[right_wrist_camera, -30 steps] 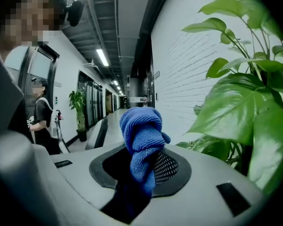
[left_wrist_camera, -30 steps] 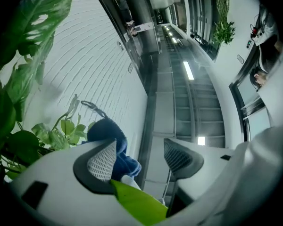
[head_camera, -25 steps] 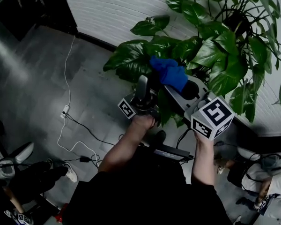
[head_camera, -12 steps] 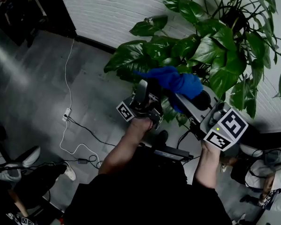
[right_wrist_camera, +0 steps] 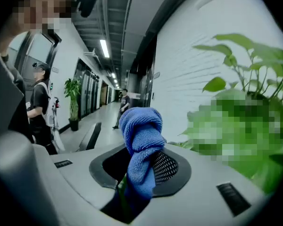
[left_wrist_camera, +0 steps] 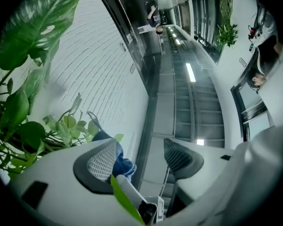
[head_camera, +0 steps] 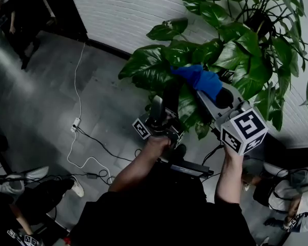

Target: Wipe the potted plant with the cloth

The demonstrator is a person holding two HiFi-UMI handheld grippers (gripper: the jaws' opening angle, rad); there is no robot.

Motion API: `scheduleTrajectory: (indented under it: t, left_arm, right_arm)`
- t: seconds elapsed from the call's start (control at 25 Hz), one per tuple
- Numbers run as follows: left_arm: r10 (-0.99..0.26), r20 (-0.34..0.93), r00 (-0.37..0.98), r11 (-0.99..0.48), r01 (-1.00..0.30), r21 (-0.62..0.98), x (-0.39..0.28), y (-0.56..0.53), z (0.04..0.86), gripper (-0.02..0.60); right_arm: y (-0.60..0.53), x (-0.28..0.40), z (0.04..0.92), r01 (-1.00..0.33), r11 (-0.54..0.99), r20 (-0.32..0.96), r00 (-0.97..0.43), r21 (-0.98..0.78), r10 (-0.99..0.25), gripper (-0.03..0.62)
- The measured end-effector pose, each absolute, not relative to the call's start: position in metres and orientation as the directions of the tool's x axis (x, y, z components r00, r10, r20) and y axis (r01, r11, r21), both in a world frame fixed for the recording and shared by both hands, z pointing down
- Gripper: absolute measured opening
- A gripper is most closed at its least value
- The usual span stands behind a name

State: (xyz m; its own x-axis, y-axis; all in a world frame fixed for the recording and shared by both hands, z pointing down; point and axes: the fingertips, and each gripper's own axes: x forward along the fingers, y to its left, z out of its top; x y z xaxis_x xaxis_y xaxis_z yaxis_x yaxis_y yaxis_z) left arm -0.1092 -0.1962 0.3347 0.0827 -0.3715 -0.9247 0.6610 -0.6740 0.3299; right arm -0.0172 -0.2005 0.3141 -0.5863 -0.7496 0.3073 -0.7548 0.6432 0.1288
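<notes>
Right gripper (head_camera: 209, 92) is pinching the blue cloth (head_camera: 197, 79) by the potted plant (head_camera: 236, 55), left gripper (head_camera: 160, 105) is hovering jaws apart under a leaf (head_camera: 187, 109), probably risking a tear from unsupported wiping.

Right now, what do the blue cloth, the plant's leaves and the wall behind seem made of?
Blue cloth: soft matte fabric, likely microfibre; a fine looped weave shows. Leaves: glossy green with light glints; living or plastic, I cannot tell. Wall: probably white-painted brick; even horizontal courses show.
</notes>
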Motion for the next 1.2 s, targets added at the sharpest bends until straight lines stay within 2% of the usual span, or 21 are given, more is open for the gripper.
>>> scheduleTrajectory:
  t: [0.16,0.56,0.72,0.8,0.88,1.04,1.2]
  left_arm:
    - [-0.361,-0.930,0.062,-0.697,0.645,0.314,-0.118,-0.194,0.326,0.328]
    - [-0.298,-0.941,0.161,-0.746,0.576,0.334,-0.116,-0.186,0.322,0.328]
    - [-0.299,-0.940,0.163,-0.744,0.577,0.337,-0.120,-0.186,0.325,0.328]
    - [-0.307,-0.938,0.161,-0.732,0.590,0.341,-0.122,-0.187,0.330,0.328]
    - [-0.324,-0.933,0.157,-0.712,0.609,0.350,-0.125,-0.188,0.337,0.328]
    - [-0.371,-0.916,0.150,-0.674,0.636,0.377,-0.124,-0.187,0.350,0.328]
    - [-0.409,-0.900,0.150,-0.637,0.660,0.399,-0.119,-0.183,0.362,0.328]
  right_arm:
    - [-0.191,-0.039,0.339,-0.711,0.701,0.348,-0.643,0.061,-0.682,0.123]
    - [-0.152,-0.067,0.351,-0.618,0.784,0.383,-0.713,0.051,-0.587,0.123]
    - [-0.128,-0.071,0.358,-0.565,0.825,0.391,-0.760,-0.003,-0.519,0.123]
    - [-0.120,-0.065,0.347,-0.560,0.827,0.334,-0.790,-0.048,-0.515,0.123]
    - [-0.116,-0.052,0.318,-0.582,0.810,0.220,-0.801,-0.068,-0.557,0.123]
    - [-0.117,-0.004,0.236,-0.704,0.710,-0.051,-0.709,-0.024,-0.704,0.123]
    - [-0.123,0.018,0.208,-0.806,0.585,-0.105,-0.591,0.087,-0.800,0.123]
